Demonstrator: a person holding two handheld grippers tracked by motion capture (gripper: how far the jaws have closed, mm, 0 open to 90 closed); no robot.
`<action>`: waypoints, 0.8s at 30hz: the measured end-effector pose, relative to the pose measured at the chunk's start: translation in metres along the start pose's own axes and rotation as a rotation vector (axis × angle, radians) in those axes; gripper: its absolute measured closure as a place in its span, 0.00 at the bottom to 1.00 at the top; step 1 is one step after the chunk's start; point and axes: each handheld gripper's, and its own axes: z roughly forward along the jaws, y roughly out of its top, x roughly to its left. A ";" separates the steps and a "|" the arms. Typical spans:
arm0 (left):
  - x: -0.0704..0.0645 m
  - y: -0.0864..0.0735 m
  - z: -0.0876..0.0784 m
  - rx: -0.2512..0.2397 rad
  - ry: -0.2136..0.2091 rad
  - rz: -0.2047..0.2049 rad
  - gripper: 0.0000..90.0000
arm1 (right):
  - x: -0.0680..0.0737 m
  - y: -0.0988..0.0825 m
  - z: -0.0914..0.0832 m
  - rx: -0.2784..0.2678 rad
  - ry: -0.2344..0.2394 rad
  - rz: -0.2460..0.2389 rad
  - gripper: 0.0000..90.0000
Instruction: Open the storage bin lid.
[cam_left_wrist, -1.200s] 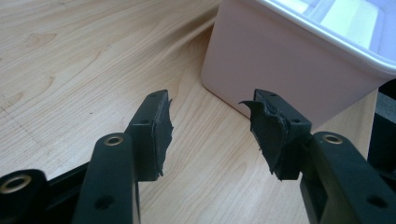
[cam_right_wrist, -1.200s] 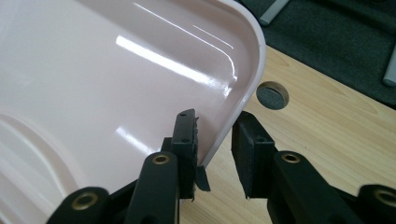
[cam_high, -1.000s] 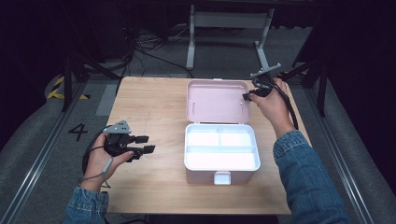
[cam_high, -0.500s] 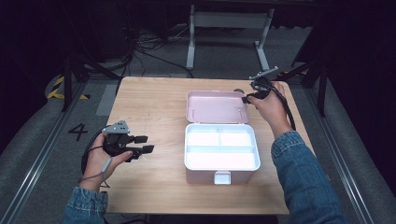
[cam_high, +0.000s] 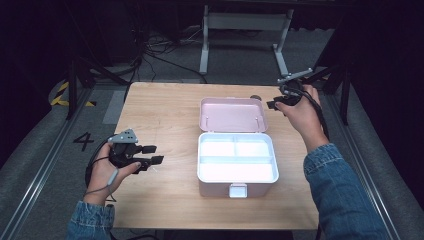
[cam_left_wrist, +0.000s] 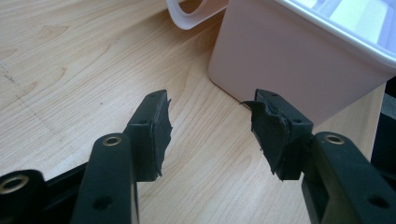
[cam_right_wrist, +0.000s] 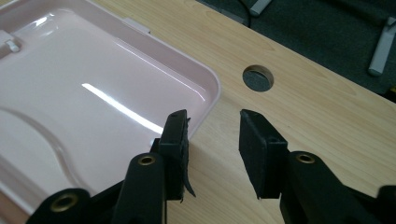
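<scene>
While my right claw (cam_high: 274, 104) hovers just off the far right corner of the pink lid (cam_high: 232, 115), its jaws have just been opening and nothing sits between them. That lid lies flat, folded back behind the open white box (cam_high: 237, 161) mid-bench (cam_high: 165, 115). My left claw (cam_high: 152, 154) rests apart and empty, left of the box.

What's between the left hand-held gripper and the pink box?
Only bare wooden table: the high view shows the left hand-held gripper apart from the pink box.
</scene>
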 end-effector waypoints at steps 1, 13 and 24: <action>-0.001 0.000 -0.001 0.002 0.007 0.001 0.53 | 0.000 -0.001 -0.004 -0.003 -0.002 -0.001 0.71; 0.000 -0.005 -0.013 0.013 0.035 -0.005 0.52 | -0.007 -0.038 -0.054 0.002 -0.016 -0.020 0.70; 0.001 -0.015 -0.025 0.039 0.089 -0.033 0.51 | -0.022 -0.099 -0.082 0.059 -0.032 0.019 0.66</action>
